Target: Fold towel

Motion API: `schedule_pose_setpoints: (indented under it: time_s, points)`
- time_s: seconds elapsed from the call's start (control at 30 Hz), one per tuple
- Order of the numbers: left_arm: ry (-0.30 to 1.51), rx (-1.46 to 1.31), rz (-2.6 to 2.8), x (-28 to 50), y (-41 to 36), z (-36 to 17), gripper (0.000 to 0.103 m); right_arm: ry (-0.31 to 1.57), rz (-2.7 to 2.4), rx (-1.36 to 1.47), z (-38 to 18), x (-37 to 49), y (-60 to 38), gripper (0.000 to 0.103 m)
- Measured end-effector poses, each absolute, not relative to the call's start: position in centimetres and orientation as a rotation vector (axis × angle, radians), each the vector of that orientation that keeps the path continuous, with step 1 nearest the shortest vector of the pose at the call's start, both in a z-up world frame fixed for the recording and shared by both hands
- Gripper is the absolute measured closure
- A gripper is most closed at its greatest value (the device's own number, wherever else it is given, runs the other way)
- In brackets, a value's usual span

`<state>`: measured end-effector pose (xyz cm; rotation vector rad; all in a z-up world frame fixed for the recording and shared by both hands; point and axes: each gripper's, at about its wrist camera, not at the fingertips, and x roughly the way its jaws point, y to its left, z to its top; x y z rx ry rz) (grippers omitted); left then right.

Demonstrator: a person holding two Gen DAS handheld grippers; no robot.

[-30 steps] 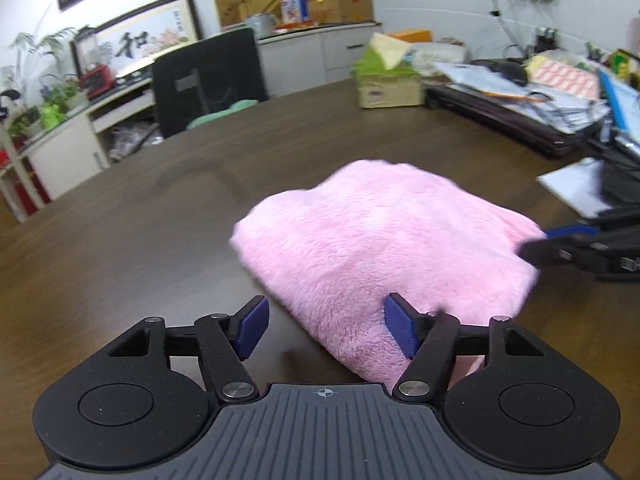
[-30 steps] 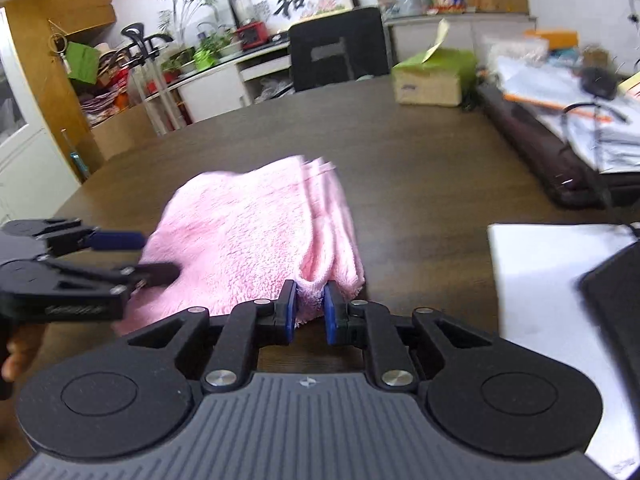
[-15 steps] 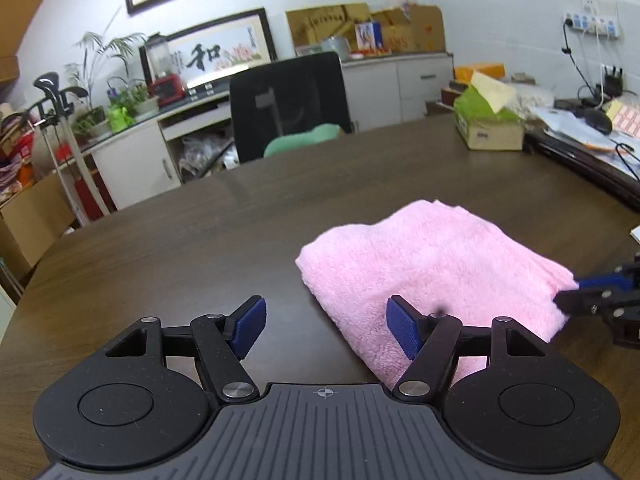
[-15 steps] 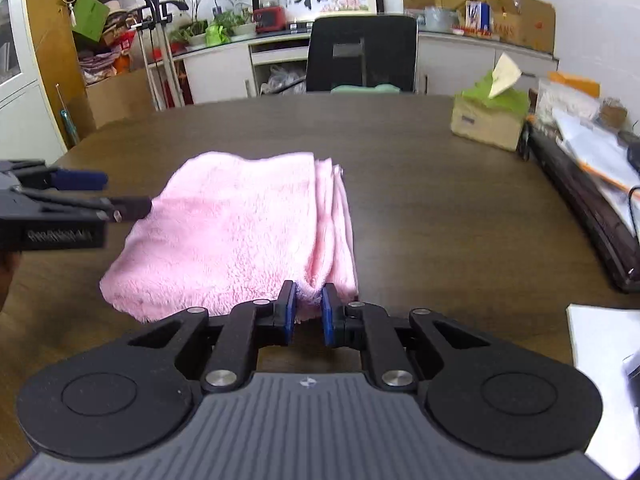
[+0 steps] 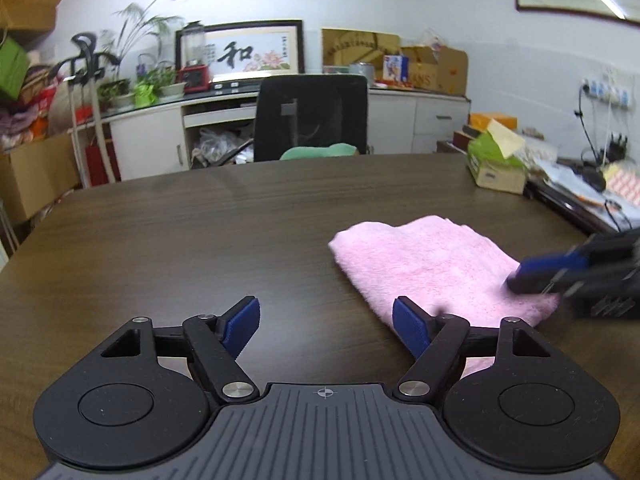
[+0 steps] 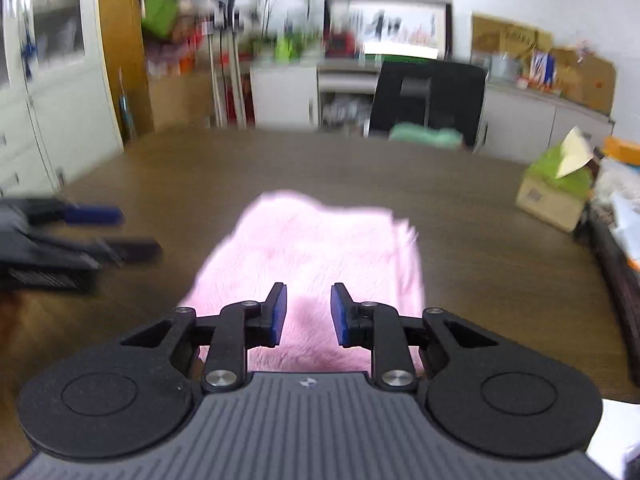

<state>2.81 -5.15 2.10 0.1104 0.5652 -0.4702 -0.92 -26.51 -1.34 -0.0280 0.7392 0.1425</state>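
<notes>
A folded pink towel (image 5: 436,264) lies flat on a dark wood table (image 5: 200,240), its stacked edges showing along the right side in the right wrist view. The right gripper (image 6: 307,312) hangs over the towel's near end, its blue pads (image 6: 278,312) apart and the jaws opening, with nothing pinched between them; the pile shows through the gap. The left gripper (image 5: 326,324) sits off the towel's left corner, jaws wide and opening further, over bare table, with only its right-hand pad (image 5: 410,330) overlapping the towel's edge in the picture. Each gripper appears blurred at the side of the other's view. Across the table stands a black chair (image 5: 312,114) with a green cushion (image 5: 318,151). A green tissue box (image 5: 496,160) sits at the table's far right, near a clutter of papers (image 5: 580,184). Behind are white cabinets (image 5: 152,140), potted plants (image 5: 148,80) and framed calligraphy (image 5: 252,52) on the wall.
</notes>
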Motion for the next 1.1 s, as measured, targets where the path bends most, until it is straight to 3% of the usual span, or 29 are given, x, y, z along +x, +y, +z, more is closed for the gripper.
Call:
schedule_pose_setpoints:
  time_s: [0.1, 0.23, 0.4, 0.8, 0.87, 1.1]
  points:
    - [0.555, 0.086, -0.439, 3.2, -3.8, 2.0, 0.019, 0.740, 0.078, -0.030, -2.1, 0.5, -24.6, 0.074]
    - [0.583, 0.035, -0.402, 4.0, -2.4, 1.7, 0.018, 0.755, 0.098, 0.139, -1.8, 3.6, -22.8, 0.059]
    - [0.662, 0.003, -0.388, 4.7, -2.2, 0.2, 0.018, 0.705, 0.136, 0.089, -2.1, 4.9, -22.1, 0.057]
    - [0.708, 0.032, -0.426, 2.7, -3.8, -1.8, 0.018, 0.622, 0.146, 0.055, -0.9, -1.1, -25.0, 0.045]
    - [0.703, 0.038, -0.426, 2.3, -4.1, -2.0, 0.018, 0.617, 0.106, 0.040, -1.3, -2.0, -25.0, 0.035]
    - [0.687, 0.081, -0.434, 1.4, -5.2, -2.2, 0.014, 0.643, -0.038, 0.017, -2.9, -4.3, -25.5, 0.024]
